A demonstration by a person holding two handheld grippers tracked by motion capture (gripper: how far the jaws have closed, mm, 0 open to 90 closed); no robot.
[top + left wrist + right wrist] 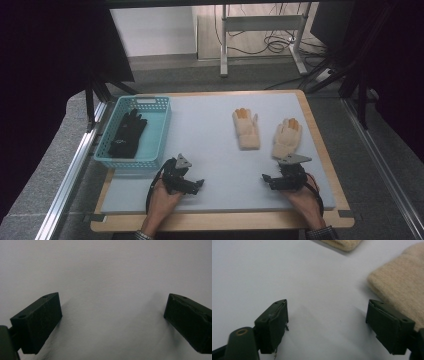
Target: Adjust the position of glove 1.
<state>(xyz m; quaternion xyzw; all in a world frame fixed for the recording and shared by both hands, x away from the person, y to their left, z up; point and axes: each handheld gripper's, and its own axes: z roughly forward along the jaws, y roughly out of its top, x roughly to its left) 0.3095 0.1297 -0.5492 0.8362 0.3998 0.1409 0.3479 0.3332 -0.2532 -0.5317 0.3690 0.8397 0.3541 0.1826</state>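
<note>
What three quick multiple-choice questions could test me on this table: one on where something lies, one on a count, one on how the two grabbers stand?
1. Where is the black glove?
A. In the blue basket
B. On the mat
C. In a gripper

2. How many beige gloves lie on the mat?
A. One
B. Two
C. Three

3. How do the grippers stand?
A. Both shut
B. One holds a glove
C. Both open, empty

Answers: 1 A, the glove lies within the basket's walls. 2 B, the left beige glove and the right beige glove lie side by side. 3 C, the left gripper and right gripper show jaws apart over bare mat.
</note>
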